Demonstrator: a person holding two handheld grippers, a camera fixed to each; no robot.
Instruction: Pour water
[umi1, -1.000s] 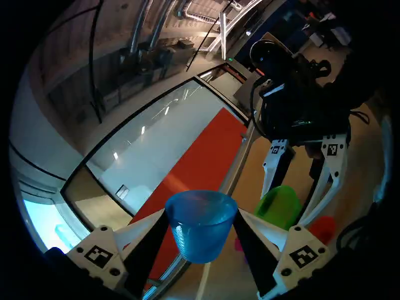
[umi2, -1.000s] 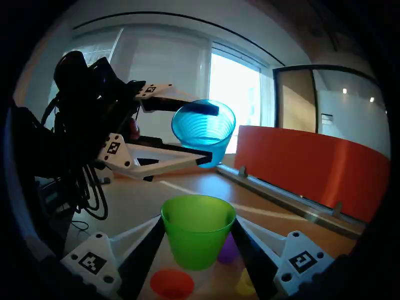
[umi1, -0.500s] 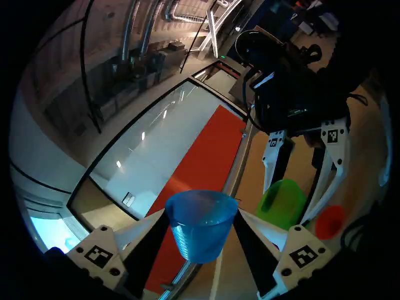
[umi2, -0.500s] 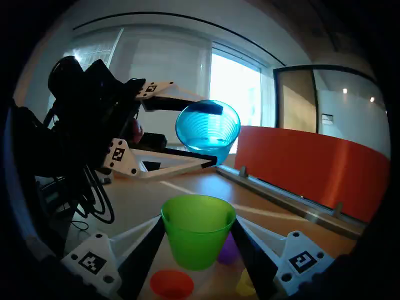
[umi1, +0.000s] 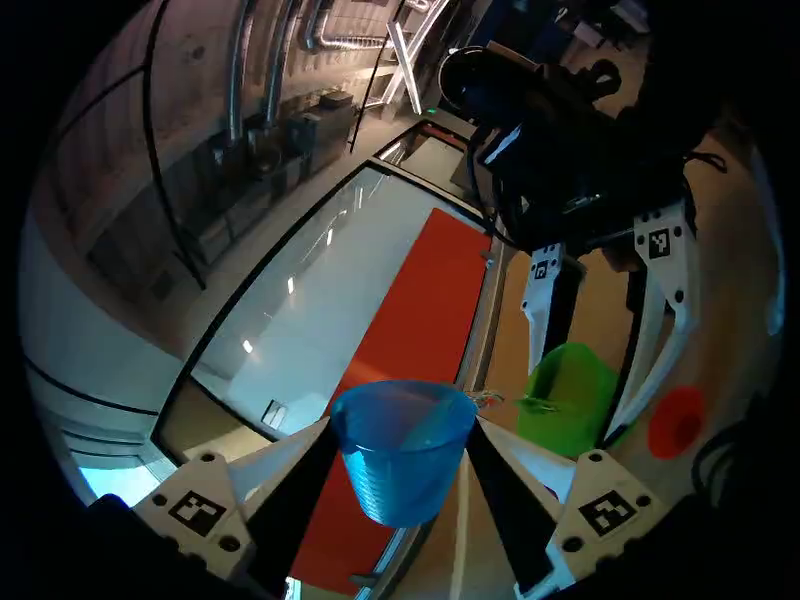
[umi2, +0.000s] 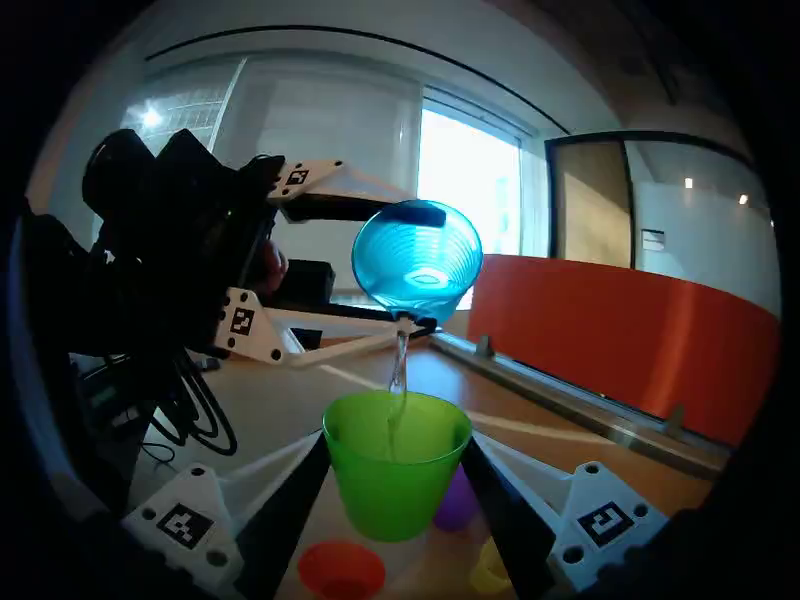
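My left gripper (umi1: 400, 465) is shut on a translucent blue cup (umi1: 402, 462). In the right gripper view that blue cup (umi2: 417, 262) is tipped steeply, its mouth facing down toward me, and a thin stream of water (umi2: 398, 370) falls from its lip. The stream lands inside a green cup (umi2: 396, 472), which my right gripper (umi2: 396, 480) holds upright between its fingers. In the left gripper view the green cup (umi1: 568, 396) sits below and to the right, held in the right gripper (umi1: 590, 390).
An orange cup (umi2: 341, 573), a purple cup (umi2: 458, 500) and a yellow cup (umi2: 488, 572) stand on the wooden table (umi2: 280, 400) under the green cup. An orange partition (umi2: 640, 340) with a metal rail runs along the table's right side. Black cables (umi2: 190, 410) hang at left.
The blue cup has tipped further over, and water now streams from its lip into the green cup. The green cup has stayed in place.
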